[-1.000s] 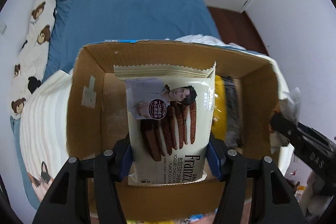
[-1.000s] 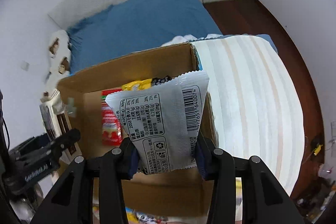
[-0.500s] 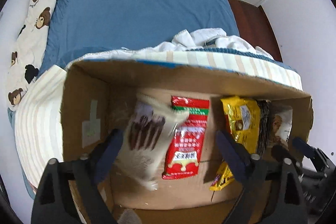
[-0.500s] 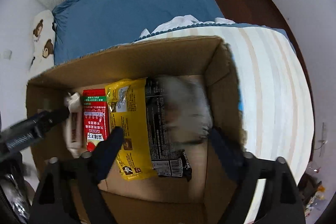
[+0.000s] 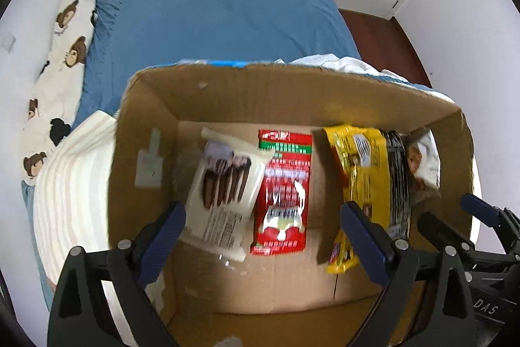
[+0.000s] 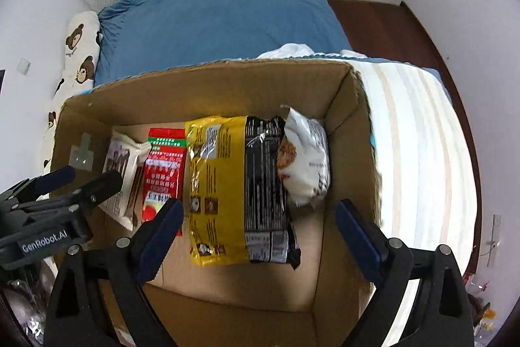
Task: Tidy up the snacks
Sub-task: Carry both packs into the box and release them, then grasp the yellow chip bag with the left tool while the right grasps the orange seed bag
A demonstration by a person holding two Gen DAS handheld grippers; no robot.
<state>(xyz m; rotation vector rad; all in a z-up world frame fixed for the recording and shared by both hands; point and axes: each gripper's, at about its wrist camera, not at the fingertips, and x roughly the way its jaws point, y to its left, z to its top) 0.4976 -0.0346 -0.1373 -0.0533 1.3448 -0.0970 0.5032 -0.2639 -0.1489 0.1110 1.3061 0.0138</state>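
Both packets have left my tongs since a second ago: the jaws of each gripper have just been opening, and nothing sits between them now.

Nearest in the left wrist view, my left gripper stands wide apart over the cardboard box, pointing steeply down. Just past its left finger lies the cream chocolate-biscuit packet, tilted, its right edge overlapping the red snack packet beside it. Right of that, with bare box floor between, sit the yellow snack bag, a black packet and a white pouch against the right wall. This view alone gives me the biscuit packet's front; the white pouch is half hidden here.

From the right wrist view, my right gripper is likewise spread and empty above the box's right half. Here I see the yellow bag and black packet at full length, touching side by side, and the white pouch lying against the black one, near the far right corner. The red packet and biscuit packet are partly hidden behind the left gripper, which enters from the left.

Beyond the box I see a striped blanket, then the blue bed sheet and a bear-print pillow along the left wall.
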